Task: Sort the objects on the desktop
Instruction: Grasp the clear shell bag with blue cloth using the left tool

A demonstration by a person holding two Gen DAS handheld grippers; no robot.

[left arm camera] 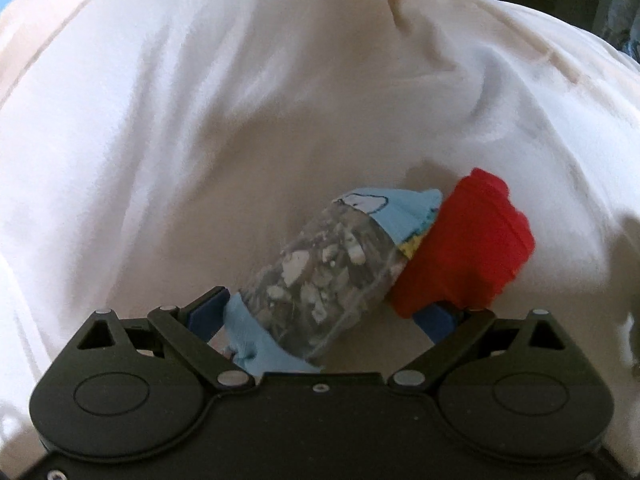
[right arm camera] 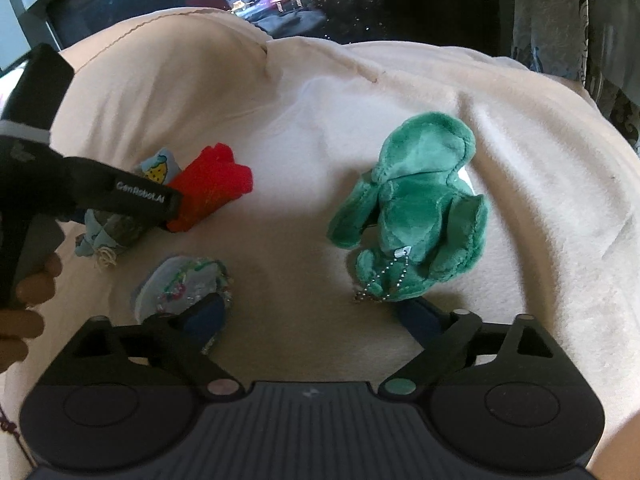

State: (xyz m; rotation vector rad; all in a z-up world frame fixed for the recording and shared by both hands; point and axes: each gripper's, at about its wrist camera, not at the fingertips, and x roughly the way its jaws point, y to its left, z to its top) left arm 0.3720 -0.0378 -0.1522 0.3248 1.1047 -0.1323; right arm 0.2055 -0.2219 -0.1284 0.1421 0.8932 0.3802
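The left gripper [left arm camera: 320,312] is being held wide open around the clear tube [left arm camera: 320,276] beside the red item [left arm camera: 460,248], apparently grouping them. The right gripper [right arm camera: 316,320] is standing wide open, empty, near the green plush [right arm camera: 412,216].

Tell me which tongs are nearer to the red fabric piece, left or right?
Left. The left tongs are right at the red fabric piece, which lies by one finger. The right tongs are apart from it, nearer the green plush toy.

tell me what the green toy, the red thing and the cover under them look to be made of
Green toy: plush, short shiny pile, stitched seams, a metal ball chain.
Red thing: seemingly soft matte fabric, bunched in folds.
Cover: pale fleece-like cloth, fuzzy and wrinkled.
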